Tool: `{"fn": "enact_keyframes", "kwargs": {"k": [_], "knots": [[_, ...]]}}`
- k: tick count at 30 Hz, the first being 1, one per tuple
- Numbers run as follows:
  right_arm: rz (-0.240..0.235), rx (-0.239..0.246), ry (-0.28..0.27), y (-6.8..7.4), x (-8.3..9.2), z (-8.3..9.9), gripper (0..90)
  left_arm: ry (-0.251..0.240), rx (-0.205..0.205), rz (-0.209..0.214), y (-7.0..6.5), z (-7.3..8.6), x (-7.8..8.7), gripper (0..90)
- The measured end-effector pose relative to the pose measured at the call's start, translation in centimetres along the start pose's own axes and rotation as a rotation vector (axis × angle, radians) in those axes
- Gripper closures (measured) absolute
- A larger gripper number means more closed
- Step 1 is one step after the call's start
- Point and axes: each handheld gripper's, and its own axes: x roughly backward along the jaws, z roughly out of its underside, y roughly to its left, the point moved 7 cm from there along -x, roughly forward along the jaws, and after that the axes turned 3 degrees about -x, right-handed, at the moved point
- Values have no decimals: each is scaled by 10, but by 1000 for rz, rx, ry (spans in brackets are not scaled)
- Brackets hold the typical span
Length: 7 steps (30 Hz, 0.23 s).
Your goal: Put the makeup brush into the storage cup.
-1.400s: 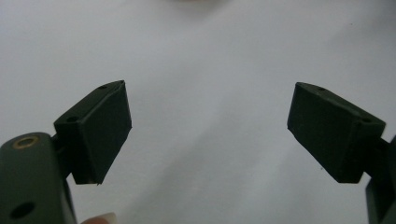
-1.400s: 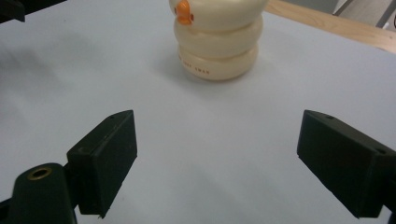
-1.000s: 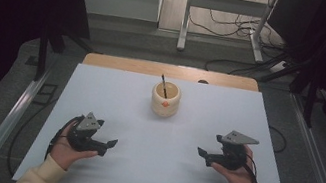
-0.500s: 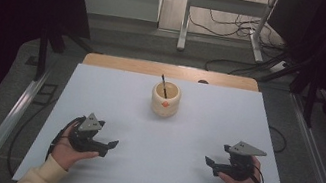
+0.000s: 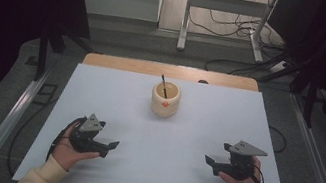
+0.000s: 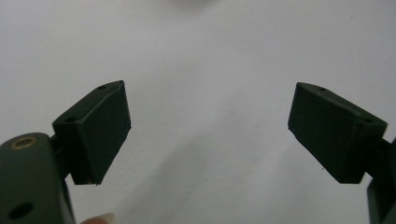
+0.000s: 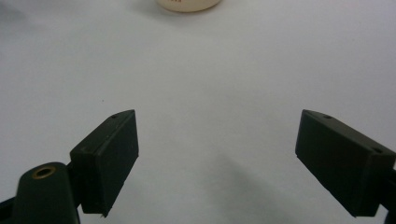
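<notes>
White table bare before me. Cream cup with dark stick sits mid-table toward the far edge, well apart from both tools. Left gripper, right gripper: jaws spread wide, holding nothing.

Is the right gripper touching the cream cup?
Apart. The high view shows bare table between the right gripper and the cream cup.

White table; metal frame and cables behind.
</notes>
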Motion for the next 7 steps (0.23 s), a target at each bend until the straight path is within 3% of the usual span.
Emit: {"fn": "enact_keyframes", "kwargs": {"k": [7], "knots": [[-2, -4, -5, -2, 2, -1, 133, 0, 1, -2, 1, 0, 0, 136]]}}
